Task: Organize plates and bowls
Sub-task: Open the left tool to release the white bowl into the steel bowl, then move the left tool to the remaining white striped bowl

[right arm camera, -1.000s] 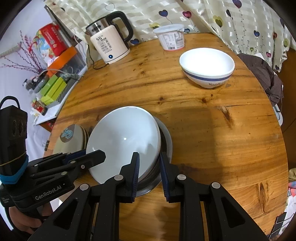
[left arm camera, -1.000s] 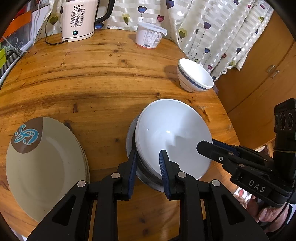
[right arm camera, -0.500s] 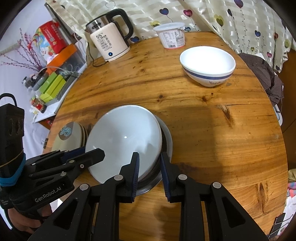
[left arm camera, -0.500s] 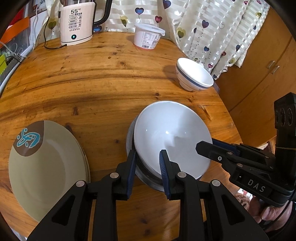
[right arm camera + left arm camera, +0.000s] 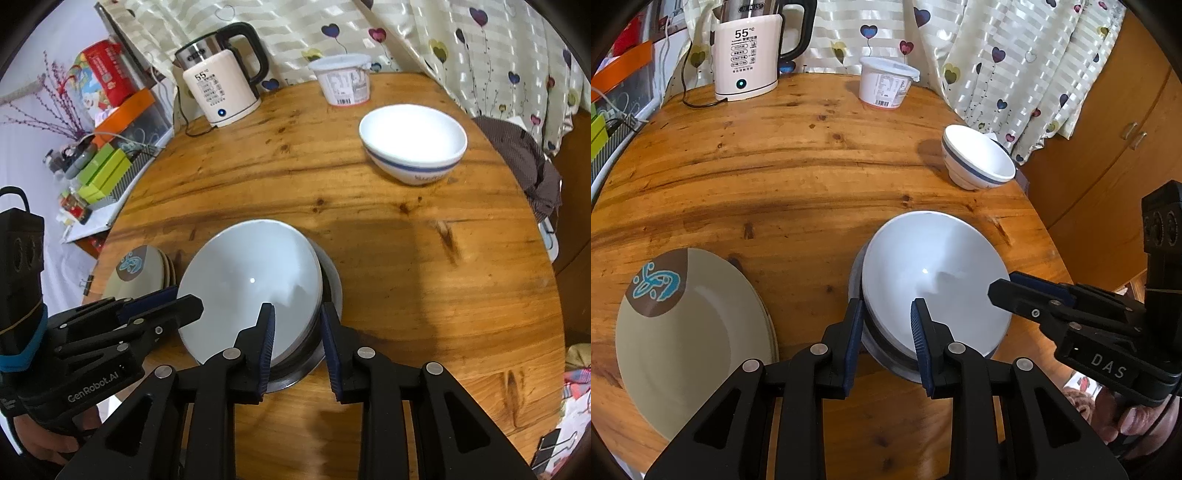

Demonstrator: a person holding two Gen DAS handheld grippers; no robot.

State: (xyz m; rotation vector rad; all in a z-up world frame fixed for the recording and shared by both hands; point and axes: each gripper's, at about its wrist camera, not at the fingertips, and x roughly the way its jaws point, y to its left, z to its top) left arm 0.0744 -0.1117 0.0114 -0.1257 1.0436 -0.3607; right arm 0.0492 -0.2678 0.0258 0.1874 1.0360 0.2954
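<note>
The white plate (image 5: 934,280) lies on the metal bowl (image 5: 330,291), near the table's (image 5: 798,177) front edge. Left gripper (image 5: 886,336) and right gripper (image 5: 297,338) straddle the plate's rim; both jaws have just been opening, pads apart from it.

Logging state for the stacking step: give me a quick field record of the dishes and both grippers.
white bowl: nested in metal dish
left gripper: jaws just opening, both dishes' rims between them
right gripper: jaws just opening, both dishes' rims between them
beige plates: stacked, left of white bowl
blue-banded bowl: alone, far right
</note>
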